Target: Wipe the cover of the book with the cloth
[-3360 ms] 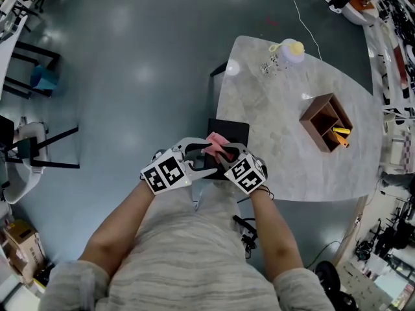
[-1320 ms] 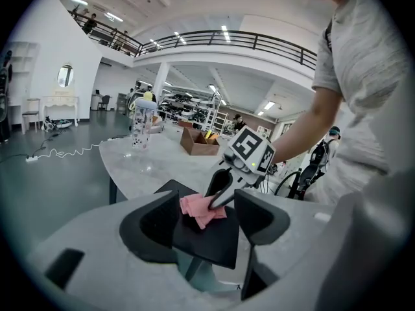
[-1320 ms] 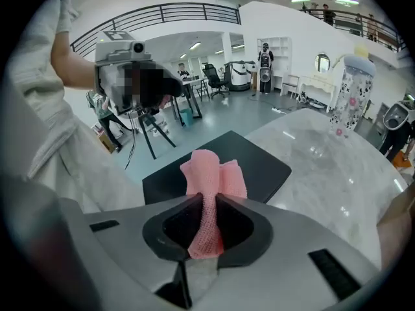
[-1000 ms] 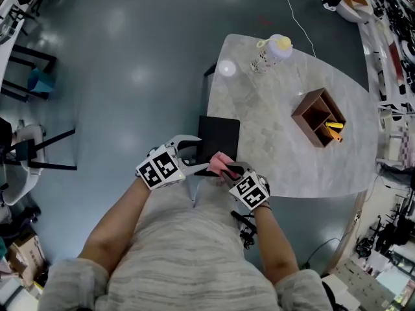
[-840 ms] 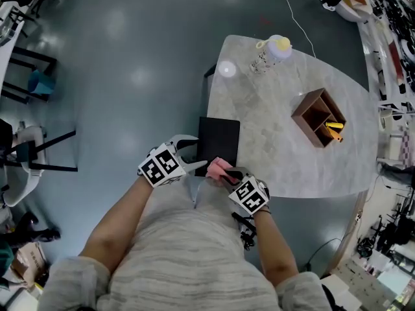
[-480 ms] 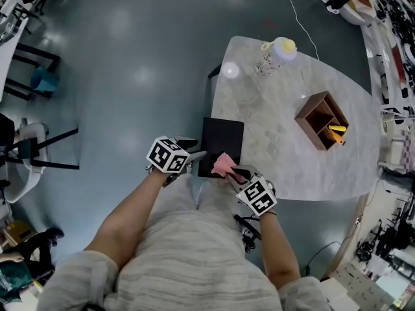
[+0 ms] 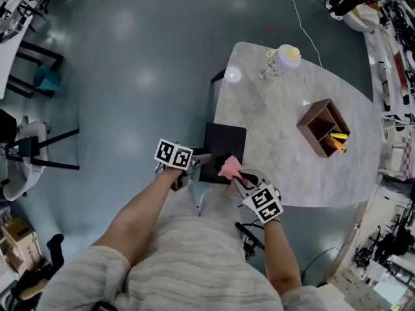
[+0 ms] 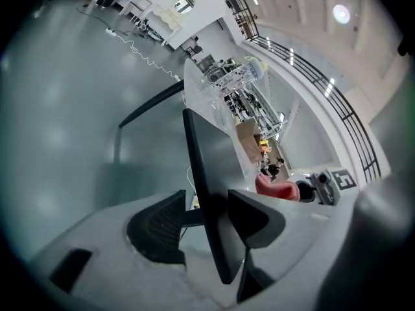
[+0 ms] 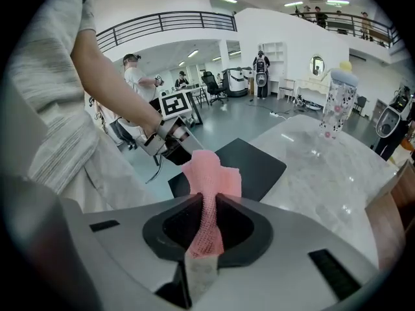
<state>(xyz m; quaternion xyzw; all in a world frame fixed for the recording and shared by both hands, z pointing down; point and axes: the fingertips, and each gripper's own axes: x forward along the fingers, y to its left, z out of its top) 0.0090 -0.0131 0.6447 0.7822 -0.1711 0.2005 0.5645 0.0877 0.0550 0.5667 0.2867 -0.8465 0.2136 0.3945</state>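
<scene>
A black-covered book (image 7: 224, 149) lies at the near left corner of the marble table (image 7: 292, 148), its edge overhanging. My left gripper (image 7: 201, 159) is at that overhanging edge and its jaws are closing around it. In the left gripper view the book (image 8: 201, 167) runs edge-on between the jaws; one pad touches it and a slim gap shows at the other. My right gripper (image 7: 241, 179) is shut on a pink cloth (image 7: 228, 168) at the book's near right corner. In the right gripper view the cloth (image 9: 211, 177) stands up from the jaws over the book (image 9: 249, 167).
A clear bottle with a yellow cap (image 7: 283, 61) stands at the table's far edge. A brown wooden organiser (image 7: 324, 127) holding yellow and orange items sits to the right. Chairs (image 7: 39, 76) and a floor cable (image 7: 305, 18) lie beyond. People stand in the hall background (image 9: 139, 76).
My left gripper has turned and moved in onto the book's left edge, its jaws narrower than before. The right gripper with the cloth stays at the book's near edge.
</scene>
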